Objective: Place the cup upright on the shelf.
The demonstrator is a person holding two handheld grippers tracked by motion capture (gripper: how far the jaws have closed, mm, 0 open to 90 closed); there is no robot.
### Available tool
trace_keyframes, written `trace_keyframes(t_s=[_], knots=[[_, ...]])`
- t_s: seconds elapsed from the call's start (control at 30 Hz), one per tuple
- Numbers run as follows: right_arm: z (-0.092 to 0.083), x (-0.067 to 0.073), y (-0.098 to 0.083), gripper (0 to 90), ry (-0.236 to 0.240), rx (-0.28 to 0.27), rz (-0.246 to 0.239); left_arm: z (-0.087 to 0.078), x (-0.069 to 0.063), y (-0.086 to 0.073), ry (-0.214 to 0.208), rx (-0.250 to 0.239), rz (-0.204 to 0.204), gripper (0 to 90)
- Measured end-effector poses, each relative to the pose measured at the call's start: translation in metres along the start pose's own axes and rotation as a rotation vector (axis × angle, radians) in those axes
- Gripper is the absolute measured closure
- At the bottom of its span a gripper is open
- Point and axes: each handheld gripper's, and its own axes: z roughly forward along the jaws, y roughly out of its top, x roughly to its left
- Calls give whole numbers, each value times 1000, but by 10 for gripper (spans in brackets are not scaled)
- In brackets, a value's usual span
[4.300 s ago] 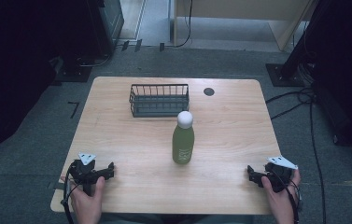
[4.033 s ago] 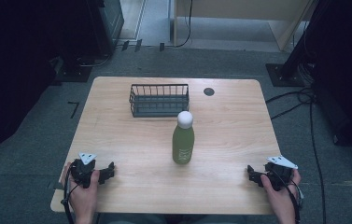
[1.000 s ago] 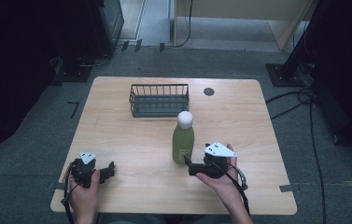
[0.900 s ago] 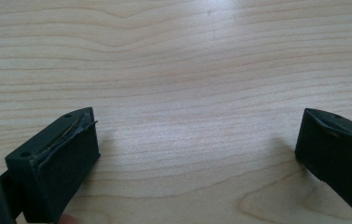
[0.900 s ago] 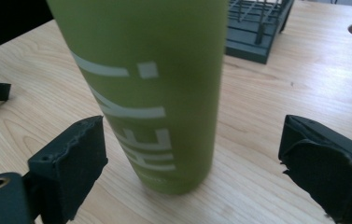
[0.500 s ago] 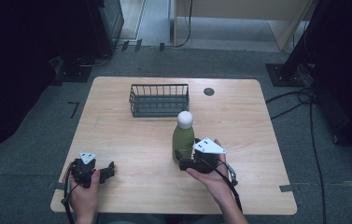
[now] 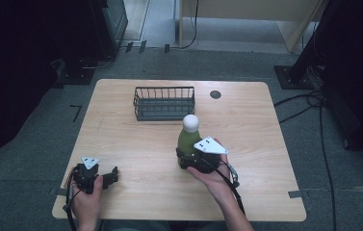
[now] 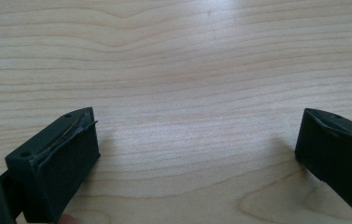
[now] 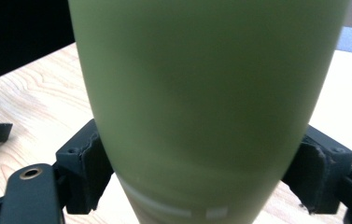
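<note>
The right gripper [image 7: 185, 158] has crossed the table and closed on the green bottle [image 7: 187, 139].

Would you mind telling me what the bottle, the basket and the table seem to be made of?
Bottle: matte green body, likely coated metal or plastic; smooth white cap. Basket: dark thin bars, probably coated wire. Table: light wood grain, perhaps laminate.
</note>
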Motion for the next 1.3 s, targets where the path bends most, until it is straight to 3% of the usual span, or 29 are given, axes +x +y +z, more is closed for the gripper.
trace_keyframes(t_s=[0.5, 1.3], knots=[[3, 2, 3, 204, -6, -9, -33, 0, 0, 0, 0, 0, -2, 0], [20, 5, 45, 206, 26, -52, -30, 0, 0, 0, 0, -2, -5, 0]])
